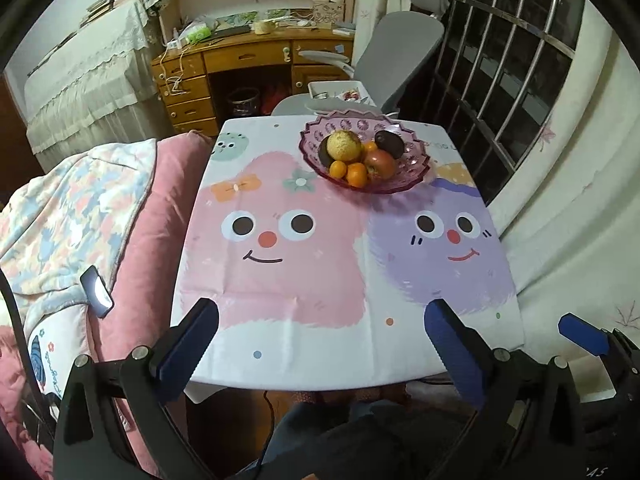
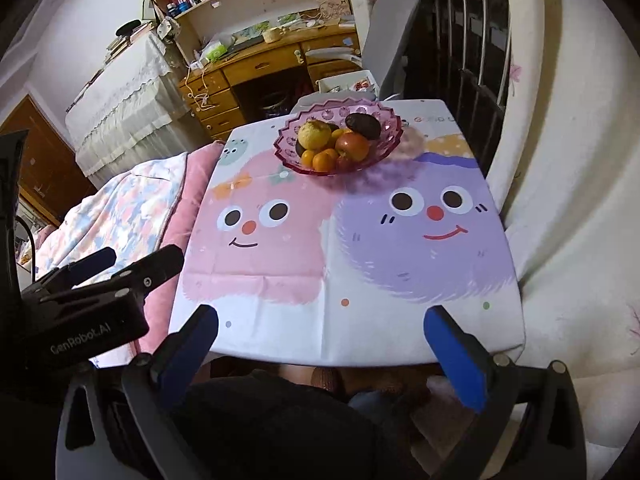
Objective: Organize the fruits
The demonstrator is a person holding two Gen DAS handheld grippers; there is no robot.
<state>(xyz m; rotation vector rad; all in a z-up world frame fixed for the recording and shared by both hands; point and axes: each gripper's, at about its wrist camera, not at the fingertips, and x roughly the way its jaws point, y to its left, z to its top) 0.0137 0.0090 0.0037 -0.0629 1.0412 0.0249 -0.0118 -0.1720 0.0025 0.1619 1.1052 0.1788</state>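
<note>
— What are the tools doing?
— The left gripper and the right gripper both hang over the near edge of the small table, blue-padded jaws spread wide, nothing between them.

— And the fruit?
— All in the pink glass bowl at the table's far end, well apart from both tools: a yellow pear, small oranges, a red apple and a dark avocado, above the cartoon-face tablecloth.

— Beyond that?
— A grey chair and a wooden desk.
</note>
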